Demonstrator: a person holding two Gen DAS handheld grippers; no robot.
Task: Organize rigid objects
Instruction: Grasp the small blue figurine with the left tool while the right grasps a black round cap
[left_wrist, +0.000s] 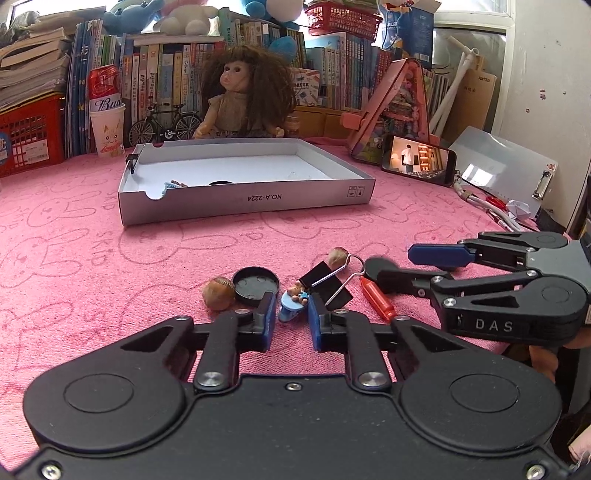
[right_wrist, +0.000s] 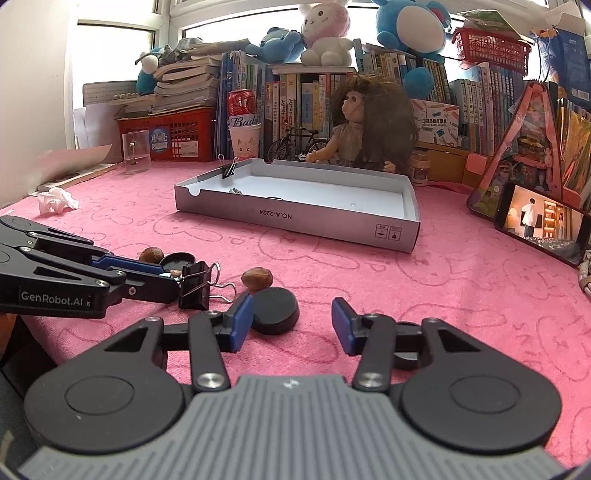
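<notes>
Pads of the left hand-held gripper (left_wrist: 291, 314) pinch a small blue bear-topped plastic clip (left_wrist: 292, 300), seemingly bound for the shallow grey cardboard box (left_wrist: 243, 199) beyond; the right hand-held gripper (right_wrist: 291, 325) gapes empty beside a black round lid (right_wrist: 275, 310).

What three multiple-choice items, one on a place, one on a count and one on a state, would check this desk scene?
1. Where does the red can stand?
A. in the white cup
B. inside the grey box
C. on the phone

2. How many nuts lie on the pink cloth in front of the box?
A. none
B. two
C. five

3. How is the right gripper?
A. shut on a red pen
B. shut on a binder clip
C. open

Key:
1 A: the can's base sits in the cup's mouth, in front of the books.
2 B: one nut lies left of the black lid, the other behind the binder clip.
3 C: its blue pads stand well apart and clamp nothing; the black cap merely lies by one finger.
</notes>
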